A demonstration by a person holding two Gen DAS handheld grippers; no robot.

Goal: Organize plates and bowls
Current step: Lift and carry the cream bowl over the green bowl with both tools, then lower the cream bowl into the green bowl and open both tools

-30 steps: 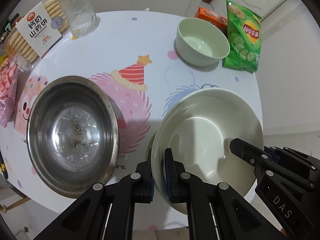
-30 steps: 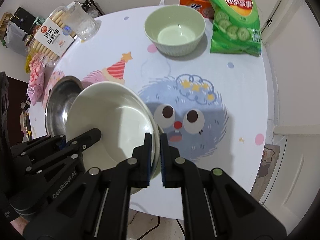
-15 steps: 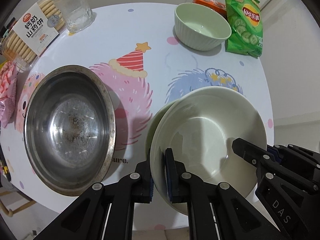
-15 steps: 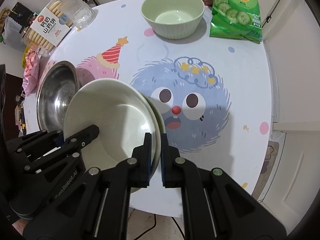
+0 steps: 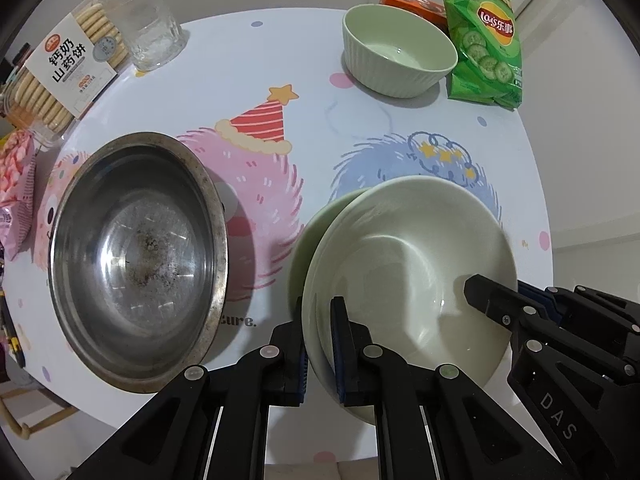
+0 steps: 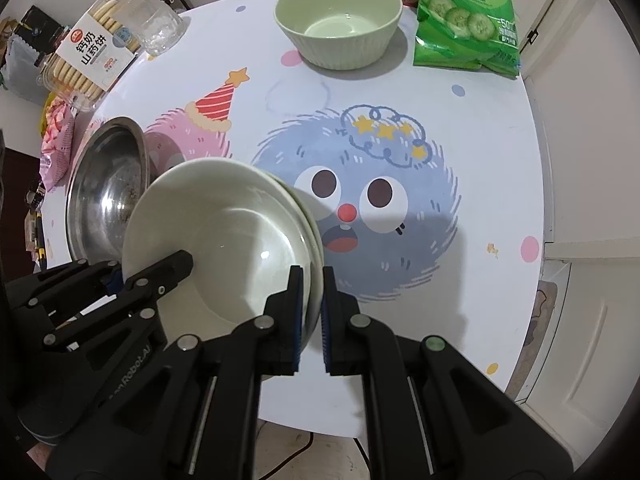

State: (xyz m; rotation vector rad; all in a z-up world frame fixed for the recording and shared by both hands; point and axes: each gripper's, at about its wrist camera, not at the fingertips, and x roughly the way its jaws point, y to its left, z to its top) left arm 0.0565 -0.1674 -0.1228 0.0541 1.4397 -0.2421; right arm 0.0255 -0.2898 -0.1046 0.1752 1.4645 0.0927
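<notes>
Holding a pair of nested pale green plates (image 5: 404, 264) between us, we find both tools clamped on the rim: left gripper (image 5: 319, 350) on the near-left edge, right gripper (image 6: 311, 314) on the opposite side, each w/ one finger inside the dish and one outside. The stack looks lifted clear of the table (image 5: 208, 80), over its near edge, tilted; we can't confirm any contact w/ the top.

Progress, our judgement: partway. Two plates already stacked and in hand. Still loose: steel basin (image 5: 136, 260) at the near-left edge, and ribbed green bowl (image 5: 398, 50) at the far edge, well apart from the stack. Nothing nested in either yet. Where the stack is meant to go, we can't tell.

Surface: round white table w/ cartoon print, a pink furry figure in a party hat and a blue one w/ big eyes. Clutter along the far rim: biscuit pack (image 5: 60, 68), drinking glass (image 5: 150, 36), pink snack bag (image 5: 16, 184) at left, green crisps bag (image 5: 484, 40) and orange box (image 5: 412, 0) at far right.

Room: pale walls, white door panels right of table in the right wrist view, dim clutter beyond the left edge.
</notes>
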